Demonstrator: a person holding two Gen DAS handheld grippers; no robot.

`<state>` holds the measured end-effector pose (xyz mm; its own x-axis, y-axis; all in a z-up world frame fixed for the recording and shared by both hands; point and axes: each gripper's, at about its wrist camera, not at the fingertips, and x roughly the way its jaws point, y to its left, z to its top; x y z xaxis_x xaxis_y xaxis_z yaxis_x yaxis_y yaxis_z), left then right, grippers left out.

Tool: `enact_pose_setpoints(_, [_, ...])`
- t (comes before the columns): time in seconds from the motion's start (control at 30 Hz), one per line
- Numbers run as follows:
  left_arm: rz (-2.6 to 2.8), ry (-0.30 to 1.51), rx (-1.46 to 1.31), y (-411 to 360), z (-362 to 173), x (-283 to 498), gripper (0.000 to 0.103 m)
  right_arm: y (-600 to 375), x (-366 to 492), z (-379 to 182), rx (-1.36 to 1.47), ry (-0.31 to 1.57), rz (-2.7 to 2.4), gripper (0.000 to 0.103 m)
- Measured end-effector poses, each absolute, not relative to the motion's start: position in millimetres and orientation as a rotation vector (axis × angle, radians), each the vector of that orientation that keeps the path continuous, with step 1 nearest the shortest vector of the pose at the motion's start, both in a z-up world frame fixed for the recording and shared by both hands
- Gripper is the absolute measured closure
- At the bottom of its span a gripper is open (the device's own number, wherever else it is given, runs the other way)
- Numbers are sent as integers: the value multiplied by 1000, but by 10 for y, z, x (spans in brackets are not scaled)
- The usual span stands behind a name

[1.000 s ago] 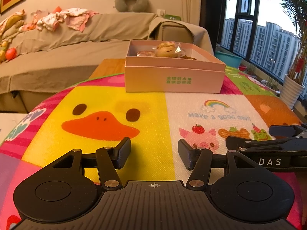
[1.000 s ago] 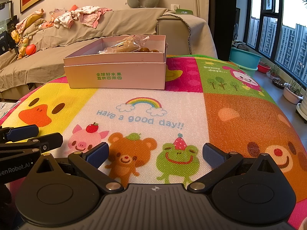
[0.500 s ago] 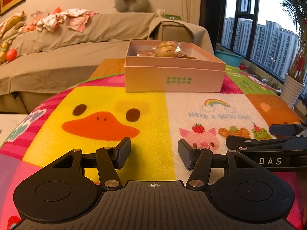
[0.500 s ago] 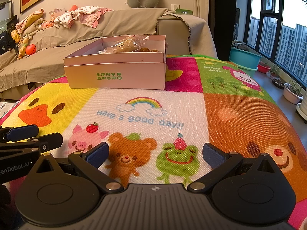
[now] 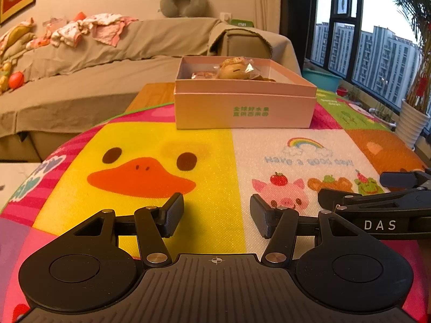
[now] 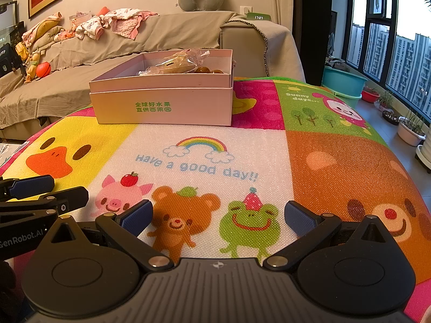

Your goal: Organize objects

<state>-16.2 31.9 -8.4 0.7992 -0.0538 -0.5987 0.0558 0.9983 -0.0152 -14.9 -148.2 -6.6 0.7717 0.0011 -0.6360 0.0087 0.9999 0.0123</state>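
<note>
Living-room setting with a sofa (image 6: 161, 40) behind a cartoon-printed mat (image 6: 215, 156). At the mat's far edge stands an open pink box (image 5: 243, 107) already holding wrapped snacks (image 5: 234, 68); no loose objects are seen on the mat, so sorting is judged largely done or not yet begun. Left gripper (image 5: 216, 214) and right gripper (image 6: 218, 215) are held low over the near edge, side by side, jaws apart and empty.

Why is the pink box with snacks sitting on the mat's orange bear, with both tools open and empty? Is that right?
Not quite. The pink box sits at the mat's far edge, beyond the rainbow, not on the orange bear, as the right wrist view shows. Both the left tool and the right tool are open and empty.
</note>
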Motion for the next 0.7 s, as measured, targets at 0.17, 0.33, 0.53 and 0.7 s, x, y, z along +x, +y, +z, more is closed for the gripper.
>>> enact_pose_setpoints(0.17, [-55,643,13,337,-89,-166,43,-1480,-153,-64,15,689,-4,0])
enact_pose_setpoints(0.33, [-61,644,-1,377,-92,-158,43,-1480,-151,-63,15,690,-4,0])
enact_pose_setpoints(0.53, [-59,645,7,393,-91,-159,43,-1480,-152,-63,15,690,-4,0])
enact_pose_setpoints(0.7, [-62,645,2,378,-92,-156,43,-1478,-148,-63,14,689,-4,0])
